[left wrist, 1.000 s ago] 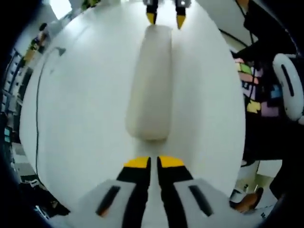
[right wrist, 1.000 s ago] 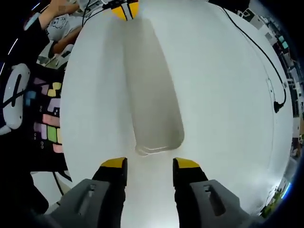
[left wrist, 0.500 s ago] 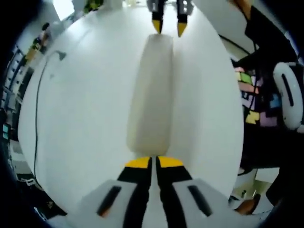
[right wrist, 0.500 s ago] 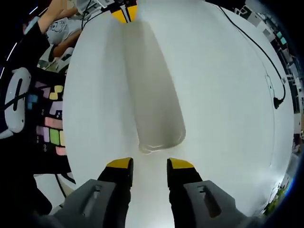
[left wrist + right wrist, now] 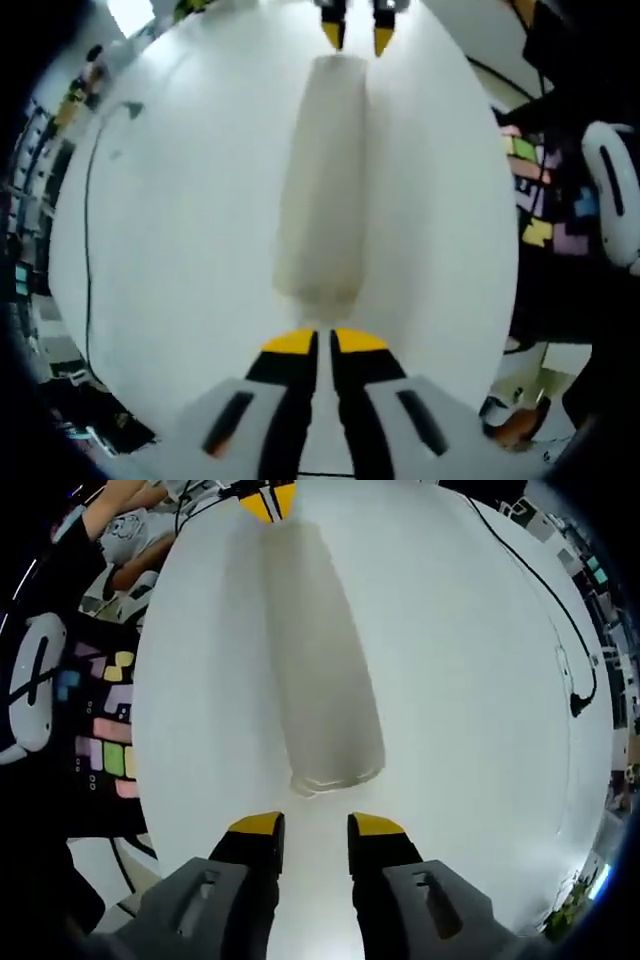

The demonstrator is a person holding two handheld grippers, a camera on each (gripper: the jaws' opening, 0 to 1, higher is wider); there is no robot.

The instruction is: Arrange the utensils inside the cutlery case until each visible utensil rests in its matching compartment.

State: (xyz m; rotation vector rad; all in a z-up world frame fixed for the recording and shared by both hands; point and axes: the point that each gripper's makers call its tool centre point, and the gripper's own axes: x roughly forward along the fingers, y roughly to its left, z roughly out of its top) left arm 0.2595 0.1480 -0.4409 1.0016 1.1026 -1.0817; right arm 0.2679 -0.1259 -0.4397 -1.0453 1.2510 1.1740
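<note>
Cutlery case [image 5: 322, 175] closed, long, cream-white with rounded ends, lying lengthwise on white table [image 5: 180, 220], centred between the two grippers. Left gripper [image 5: 324, 341] at bottom of left gripper view, yellow-tipped jaws pressed together with hardly a slit, gripping nothing, tips just short of the case's near end, not touching. Right gripper [image 5: 354, 38] at top of the same view, beyond the case's far end, yellow tips apart by a narrow gap. From right gripper view: case [image 5: 320, 670] running away from the camera, near end with a visible lid seam, semi-translucent; right gripper [image 5: 315, 826] jaws parted by a gap narrower than the case end, clasping nothing, tips just before that end. Left gripper [image 5: 270, 502] at far end of the case, yellow tips together. Black cable [image 5: 560, 630] trailing across table [image 5: 470, 730] on the right side of that view, well apart from the case. Colourful squares on a dark patch [image 5: 105, 745] off the table edge to the left. No utensils visible; case contents cannot be told.
</note>
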